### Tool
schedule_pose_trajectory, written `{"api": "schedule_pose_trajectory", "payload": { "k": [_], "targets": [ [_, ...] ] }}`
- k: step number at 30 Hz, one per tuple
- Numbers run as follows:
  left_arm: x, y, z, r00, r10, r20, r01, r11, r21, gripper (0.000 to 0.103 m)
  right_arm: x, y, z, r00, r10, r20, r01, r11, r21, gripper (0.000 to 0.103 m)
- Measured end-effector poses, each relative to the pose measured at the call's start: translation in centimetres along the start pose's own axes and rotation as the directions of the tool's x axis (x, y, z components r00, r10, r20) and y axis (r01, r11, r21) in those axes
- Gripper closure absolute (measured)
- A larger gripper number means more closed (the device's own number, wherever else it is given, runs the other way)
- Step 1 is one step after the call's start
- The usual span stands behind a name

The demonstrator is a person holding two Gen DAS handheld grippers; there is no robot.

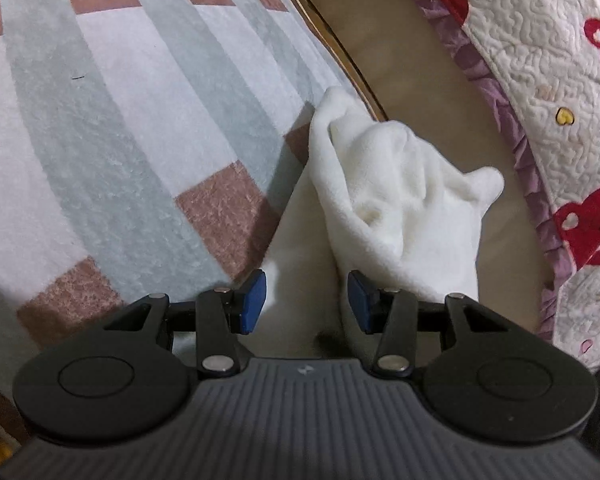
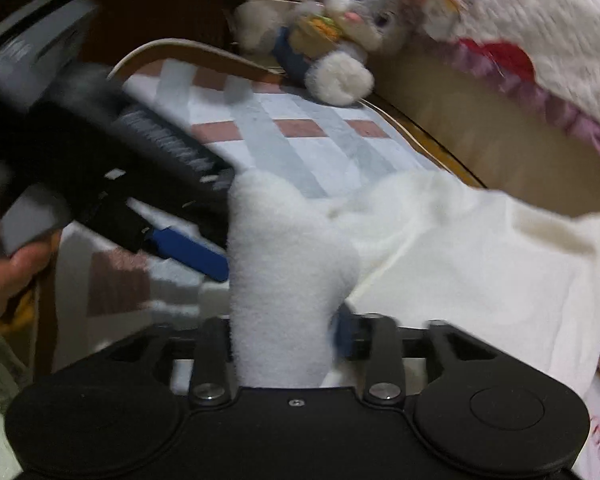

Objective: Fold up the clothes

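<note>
A white fleece garment (image 1: 396, 196) lies bunched on a checked mat (image 1: 112, 128), draped toward the wooden edge. My left gripper (image 1: 306, 302) is open, its blue pads either side of a flat part of the white fabric just below the bunch. In the right wrist view my right gripper (image 2: 284, 336) holds a thick fold of the white garment (image 2: 288, 264) that rises between its fingers. The left gripper (image 2: 188, 252) shows there at the left, touching the same fold, with a hand on its handle. The rest of the garment (image 2: 480, 280) spreads out to the right.
A grey plush rabbit (image 2: 340, 28) sits at the mat's far edge. A quilted cover with red shapes (image 1: 560, 100) hangs along the right. A tan wooden surface (image 1: 412, 60) with a raised rim runs between mat and quilt.
</note>
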State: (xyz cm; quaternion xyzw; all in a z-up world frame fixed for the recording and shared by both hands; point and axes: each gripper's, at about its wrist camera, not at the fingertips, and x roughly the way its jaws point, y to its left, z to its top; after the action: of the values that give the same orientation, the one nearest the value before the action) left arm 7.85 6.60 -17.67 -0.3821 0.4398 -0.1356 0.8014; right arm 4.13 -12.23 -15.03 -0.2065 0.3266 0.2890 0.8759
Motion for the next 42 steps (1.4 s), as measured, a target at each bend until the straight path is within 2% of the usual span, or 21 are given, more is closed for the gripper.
{"api": "schedule_pose_trajectory", "payload": {
  "k": [2,7,10,14,16,17,18,19,21,22,24,25,27,29,32,33,34,35,36,39,42],
  "targets": [
    [-0.4,-0.1,0.1,1.0,-0.008,0.015,0.008,1.0,-0.004,0.058,-1.4,1.0,0.1,1.0,0.002,0.013,-0.002,0.999,-0.047,0.044],
    [-2.7,-0.9,0.5,0.997,0.007,0.083,-0.008,1.0,0.017,0.055,-8.3,-0.4,-2.2,0.984,0.133,0.122,-0.135,0.991,0.006,0.043],
    [-4.1,-1.6,0.5,0.995,-0.057,0.085,0.056,0.998,0.013,0.054,-11.0,-1.7,-4.6,0.992,0.042,0.121,-0.045,0.999,0.022,0.042],
    [-4.6,-3.6,-0.5,0.992,-0.126,0.031,0.123,0.989,0.081,0.04,-11.6,-2.4,-6.5,0.995,-0.045,0.091,0.044,0.999,0.012,0.042],
    [-4.2,-5.2,-1.4,0.997,-0.068,0.036,0.06,0.979,0.194,0.036,-11.6,-2.5,-7.2,0.994,-0.072,0.081,0.072,0.997,0.002,0.042],
    [-3.7,-6.2,-1.9,0.997,0.013,0.073,-0.033,0.962,0.27,0.034,-11.5,-2.6,-7.5,0.993,-0.086,0.076,0.086,0.996,-0.003,0.042],
    [-2.9,-7.2,-2.6,0.989,0.099,0.106,-0.131,0.926,0.353,0.031,-11.5,-2.6,-7.8,0.992,-0.099,0.072,0.1,0.995,-0.009,0.042],
    [-1.9,-7.7,-3.2,0.982,0.151,0.111,-0.184,0.895,0.407,0.027,-11.5,-2.7,-8.2,0.991,-0.113,0.067,0.114,0.993,-0.014,0.042],
    [0.0,-7.5,-3.8,0.98,0.176,0.09,-0.198,0.879,0.433,0.027,-11.4,-2.8,-8.9,0.988,-0.14,0.058,0.142,0.99,-0.025,0.043],
    [1.0,-7.4,-4.1,0.979,0.187,0.079,-0.202,0.873,0.444,0.031,-11.4,-2.8,-9.2,0.987,-0.154,0.053,0.156,0.987,-0.03,0.043],
    [2.6,-7.2,-4.6,0.98,0.189,0.064,-0.196,0.854,0.482,0.072,-11.3,-2.9,-9.9,0.982,-0.181,0.045,0.183,0.982,-0.041,0.043],
    [2.4,-7.5,-4.7,0.977,0.195,0.09,-0.213,0.828,0.518,0.084,-11.3,-3.0,-10.2,0.98,-0.195,0.04,0.197,0.979,-0.047,0.043],
    [1.2,-8.4,-4.9,0.966,0.196,0.171,-0.259,0.78,0.57,0.088,-11.7,-3.0,-9.7,0.976,-0.198,0.094,0.205,0.977,-0.062,0.043],
    [-0.6,-8.9,-4.6,0.959,0.167,0.228,-0.268,0.791,0.55,0.088,-12.0,-3.7,-8.7,0.978,-0.157,0.134,0.164,0.985,-0.045,0.043],
    [0.7,-8.2,-4.8,0.95,0.23,0.213,-0.312,0.76,0.57,0.088,-11.2,-6.4,-7.1,0.987,-0.035,0.159,0.023,0.997,0.076,0.044],
    [1.5,-7.9,-5.1,0.942,0.266,0.206,-0.336,0.745,0.576,0.088,-10.2,-7.5,-7.1,0.99,0.04,0.135,-0.058,0.99,0.132,0.05],
    [1.8,-7.9,-5.3,0.934,0.292,0.208,-0.358,0.733,0.578,0.088,-9.3,-8.5,-7.1,0.987,0.116,0.115,-0.136,0.973,0.189,0.064],
    [2.0,-7.9,-5.4,0.925,0.316,0.21,-0.378,0.722,0.58,0.086,-8.1,-8.8,-7.7,0.985,0.155,0.082,-0.169,0.96,0.222,0.069],
    [2.2,-8.0,-5.4,0.916,0.34,0.213,-0.399,0.71,0.581,0.083,-6.8,-8.9,-8.5,0.983,0.181,0.042,-0.186,0.951,0.247,0.07],
    [0.7,-8.9,-5.3,0.889,0.375,0.263,-0.456,0.67,0.587,0.077,-5.7,-8.2,-10.6,0.968,0.249,0.026,-0.246,0.923,0.295,0.071],
    [-1.5,-10.9,-5.1,0.875,0.328,0.355,-0.48,0.673,0.563,0.077,-6.9,-7.5,-10.9,0.968,0.251,0.016,-0.246,0.932,0.268,0.071]
  ]
}}
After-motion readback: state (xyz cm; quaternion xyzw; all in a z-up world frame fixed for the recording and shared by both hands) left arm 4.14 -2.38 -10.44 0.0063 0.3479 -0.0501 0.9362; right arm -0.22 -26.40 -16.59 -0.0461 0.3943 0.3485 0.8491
